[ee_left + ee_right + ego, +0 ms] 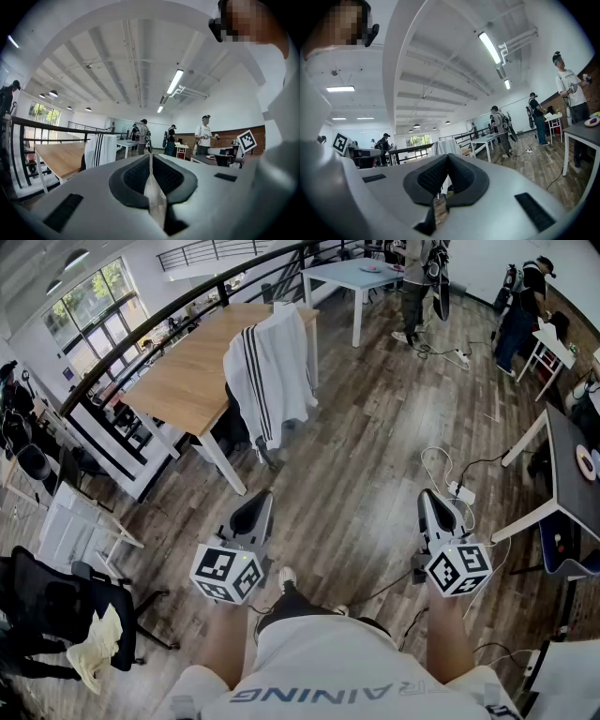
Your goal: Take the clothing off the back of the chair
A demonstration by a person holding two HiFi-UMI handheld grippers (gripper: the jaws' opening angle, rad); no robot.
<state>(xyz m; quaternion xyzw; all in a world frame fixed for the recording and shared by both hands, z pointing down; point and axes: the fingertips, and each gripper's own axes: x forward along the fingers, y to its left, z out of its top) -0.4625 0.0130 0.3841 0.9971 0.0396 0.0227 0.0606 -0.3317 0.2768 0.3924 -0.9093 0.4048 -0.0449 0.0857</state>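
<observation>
While the left gripper [260, 501] and right gripper [428, 499] are held level over the wooden floor [375, 427], each pair of fingers [133, 177] is pressed fully together with nothing between — both empty. White clothing [272, 367] with black stripes hangs over the back of a chair [234, 427] just beside the wooden surface [183, 381], well apart from both grippers and ahead of them. Other people [417, 287] stand at the room's far end.
</observation>
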